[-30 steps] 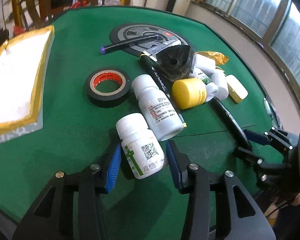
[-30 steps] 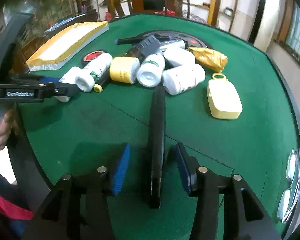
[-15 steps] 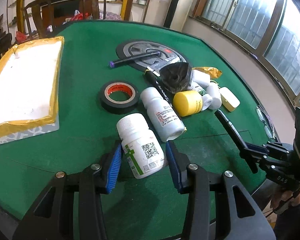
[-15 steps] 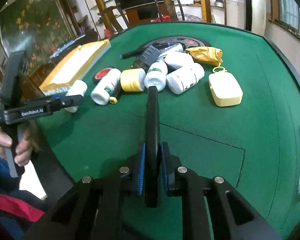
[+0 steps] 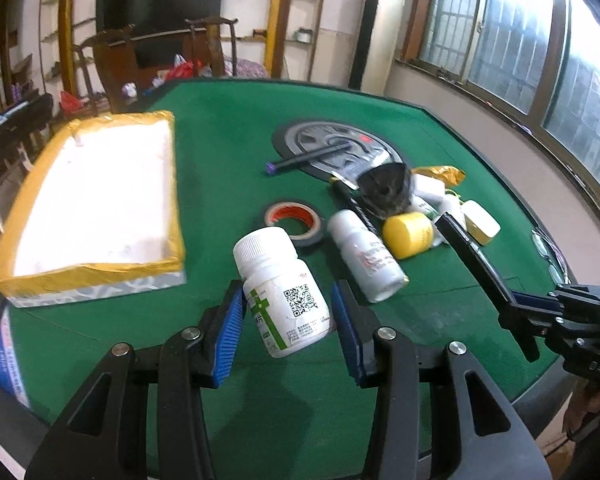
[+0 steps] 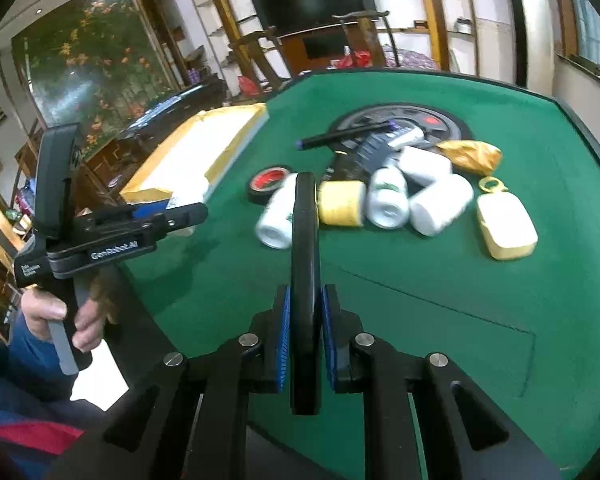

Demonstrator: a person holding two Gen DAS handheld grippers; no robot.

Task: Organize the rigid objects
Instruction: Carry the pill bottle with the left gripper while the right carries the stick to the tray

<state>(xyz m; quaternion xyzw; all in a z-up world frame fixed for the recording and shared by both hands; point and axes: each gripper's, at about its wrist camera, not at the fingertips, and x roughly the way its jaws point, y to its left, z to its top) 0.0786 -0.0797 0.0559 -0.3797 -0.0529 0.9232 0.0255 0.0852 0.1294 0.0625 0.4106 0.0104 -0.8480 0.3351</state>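
My left gripper (image 5: 288, 300) is shut on a white pill bottle (image 5: 278, 280) with a green cross and a QR code, and holds it tilted above the green felt. My right gripper (image 6: 305, 300) is shut on a long flat black bar (image 6: 305, 236), which sticks out ahead of the pads, clear of the table. In the left wrist view the right gripper (image 5: 534, 306) shows at the right edge with the black bar (image 5: 470, 254) slanting up from it. A gold-taped box (image 5: 172, 184) with a white inside lies on the left of the table.
A heap lies mid-table: a black tape roll (image 5: 296, 222), a lying white bottle (image 5: 364, 256), a yellow-capped jar (image 5: 408, 234), more white bottles (image 6: 440, 204), a yellow case (image 6: 506, 224), a gold wrapper (image 6: 470, 156) and a black marker (image 5: 306, 158) on a round dark disc (image 5: 300, 136). A hand (image 6: 48, 316) holds the left gripper.
The right gripper shut on the black bar and raised it off the felt. The left gripper lifted the white bottle and tipped upward, bringing the box into fuller view.
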